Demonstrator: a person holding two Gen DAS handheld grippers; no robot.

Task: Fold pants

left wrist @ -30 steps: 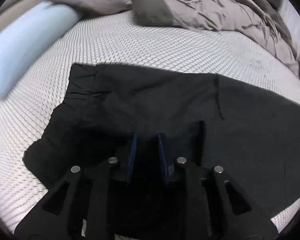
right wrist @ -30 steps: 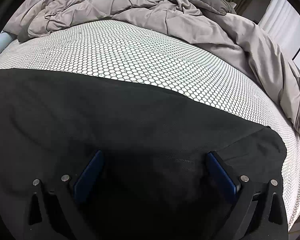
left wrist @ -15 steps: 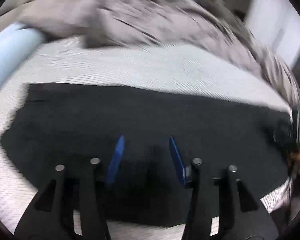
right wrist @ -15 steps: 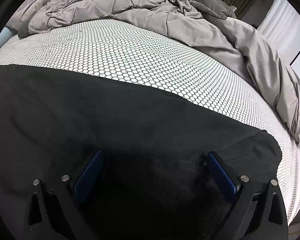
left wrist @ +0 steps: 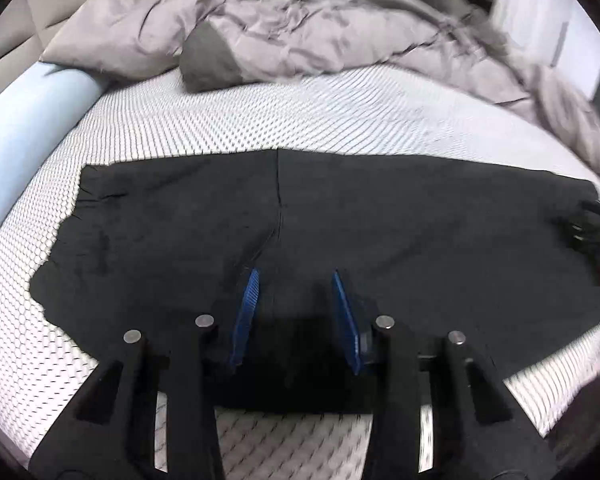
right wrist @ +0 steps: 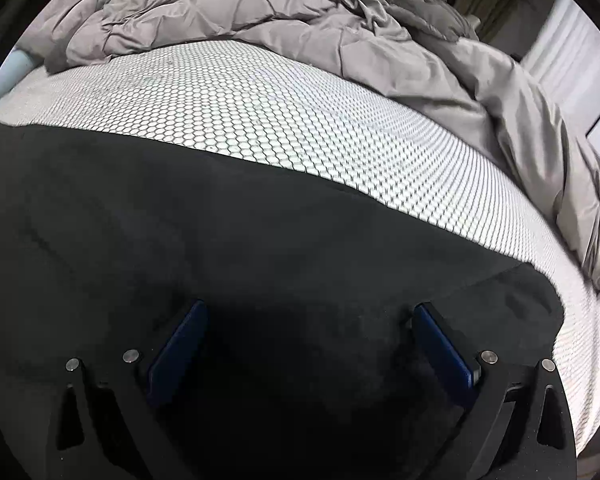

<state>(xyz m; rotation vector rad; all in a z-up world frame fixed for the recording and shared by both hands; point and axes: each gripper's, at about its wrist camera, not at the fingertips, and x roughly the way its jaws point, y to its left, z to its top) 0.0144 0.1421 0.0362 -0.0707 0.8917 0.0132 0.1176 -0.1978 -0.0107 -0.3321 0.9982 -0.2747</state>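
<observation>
Mattress (left wrist: pixel 300 120) w/ white honeycomb-pattern cover fills most of both views; grey duvet (left wrist: pixel 320 28) lies rumpled across its far side from 10 to 2 o'clock in left wrist view, and from 11 to 3 o'clock in right wrist view (right wrist: pixel 260 12); pale blue bolster pillow (left wrist: pixel 24 132) sits at 9 o'clock of left view, well apart from the clothing.

Black pants (left wrist: pixel 340 232) lie spread flat on mattress as a wide dark band running 9 to 3 o'clock across left view; a vertical seam or fold edge shows near centre, a few wrinkles towards the 9 o'clock end; near edge of fabric stops just short of mattress front at 6 o'clock; in right wrist view the pants (right wrist: pixel 260 260) cover the whole lower half, w/ a corner ending at approx 4 o'clock on bare cover.

Left gripper (left wrist: pixel 294 316) hangs at 6 o'clock over pants; blue pads partly apart, jaws closing at this moment, nothing pinched between them, only flat fabric seen below the gap; whether tips touch cloth cannot be told.

Right gripper (right wrist: pixel 306 344) at 6 o'clock of its own view, jaws spread wide, released, black fabric beneath and between pads but not squeezed; contact w/ cloth unclear; it also appears as a dark blurred shape at 3 o'clock of left view.
</observation>
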